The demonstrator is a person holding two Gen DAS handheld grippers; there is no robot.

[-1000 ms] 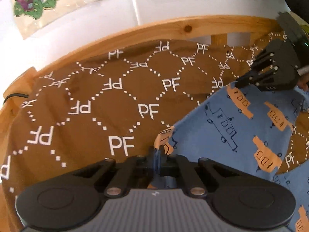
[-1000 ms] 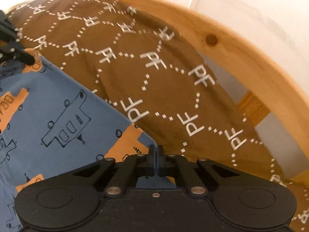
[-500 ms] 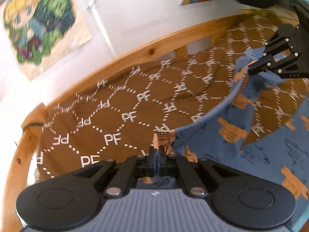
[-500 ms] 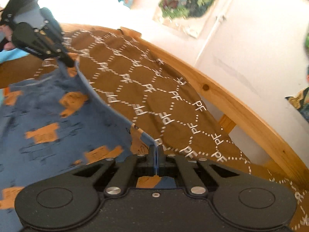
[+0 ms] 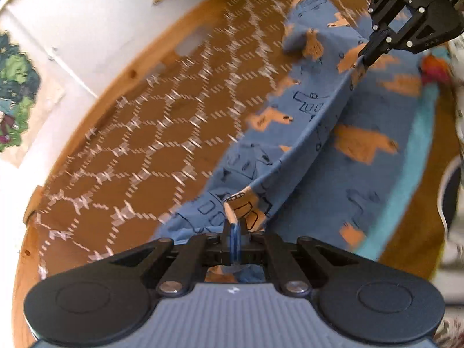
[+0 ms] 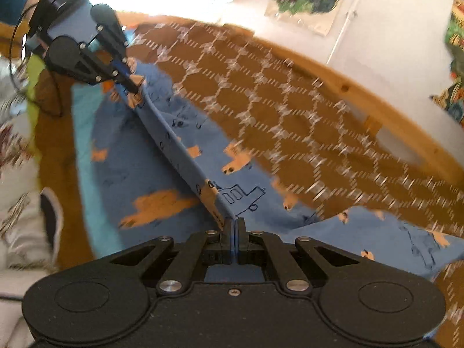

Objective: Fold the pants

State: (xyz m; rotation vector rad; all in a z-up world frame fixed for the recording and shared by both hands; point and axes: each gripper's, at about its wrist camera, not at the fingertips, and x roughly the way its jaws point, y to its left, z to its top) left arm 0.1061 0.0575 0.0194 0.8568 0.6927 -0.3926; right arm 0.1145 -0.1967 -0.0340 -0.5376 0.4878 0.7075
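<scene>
The pants (image 5: 324, 156), blue with orange and outlined truck prints, lie spread on a brown bedspread (image 5: 139, 150) patterned with white dotted hexagons, inside a curved wooden bed frame (image 6: 348, 87). One hem edge is lifted off the rest of the cloth and stretched in a taut line between the two grippers.

The left gripper (image 5: 232, 226) has its jaws pinched tight on one end of that raised edge, an orange-printed corner sticking up just beyond the tips. In the same view the right gripper (image 5: 366, 56) is at the far right, its narrow tips clamped on the other end of the edge. From the right wrist view, the right gripper (image 6: 233, 223) is likewise closed on the blue fabric, and the left gripper (image 6: 134, 88) is at the far left, holding its corner above the garment.

A turquoise band (image 5: 406, 174) runs along the near-right side of the pants; through the blur it seems to be the waistband.
</scene>
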